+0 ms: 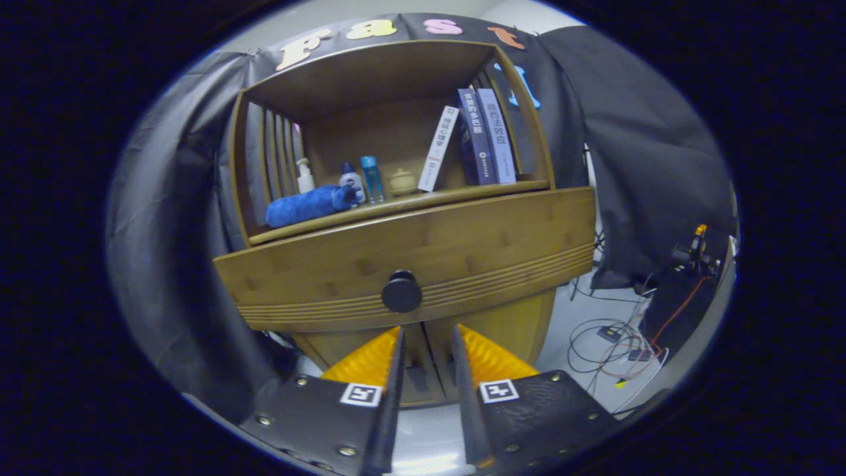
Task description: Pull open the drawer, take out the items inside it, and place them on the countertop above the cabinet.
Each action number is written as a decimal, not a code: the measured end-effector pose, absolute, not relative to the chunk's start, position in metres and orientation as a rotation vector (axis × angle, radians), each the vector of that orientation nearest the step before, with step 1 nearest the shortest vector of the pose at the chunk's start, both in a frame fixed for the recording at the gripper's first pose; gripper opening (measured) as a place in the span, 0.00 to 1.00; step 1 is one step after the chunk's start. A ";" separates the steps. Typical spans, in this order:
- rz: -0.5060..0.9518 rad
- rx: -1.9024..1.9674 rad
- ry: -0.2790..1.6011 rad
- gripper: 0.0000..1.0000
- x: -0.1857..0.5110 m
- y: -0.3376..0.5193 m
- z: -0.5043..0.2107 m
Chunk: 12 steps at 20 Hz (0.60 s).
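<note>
A bamboo cabinet faces me. Its wide drawer front [423,254] has a round black knob [401,291] at the middle. I cannot tell whether the drawer is out a little, and its inside is hidden. My gripper [427,328] is just below and slightly right of the knob, with a narrow gap between its orange fingers [370,357] and nothing held. Above the drawer, the countertop [462,192] carries a rolled blue towel [307,205], a white pump bottle [305,177], a small dark-capped bottle [350,180], a blue bottle [371,178] and a small beige lidded jar [401,182].
Several books [486,135] lean at the right of the shelf, one white book [437,149] tilted. Two lower cabinet doors [462,330] sit under the drawer. Cables [615,344] lie on the floor to the right, near a dark stand with equipment [691,254].
</note>
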<state>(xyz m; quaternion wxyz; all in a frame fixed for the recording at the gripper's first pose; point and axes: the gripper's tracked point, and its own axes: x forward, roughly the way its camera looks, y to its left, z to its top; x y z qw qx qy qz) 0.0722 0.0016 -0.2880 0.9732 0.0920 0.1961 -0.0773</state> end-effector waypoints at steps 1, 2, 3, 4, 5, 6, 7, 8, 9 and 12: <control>-0.152 0.185 0.395 0.37 0.074 0.004 -0.286; -0.150 0.182 0.395 0.46 0.080 0.005 -0.286; -0.145 0.178 0.392 0.55 0.085 0.005 -0.286; -0.133 0.180 0.389 0.64 0.092 0.007 -0.285; -0.113 0.188 0.385 0.64 0.099 0.011 -0.285; -0.090 0.195 0.380 0.64 0.105 0.016 -0.284; -0.075 0.196 0.372 0.64 0.112 0.018 -0.283; -0.063 0.195 0.367 0.64 0.118 0.020 -0.281; -0.052 0.196 0.361 0.64 0.124 0.022 -0.281; -0.038 0.193 0.379 0.64 0.142 0.024 -0.287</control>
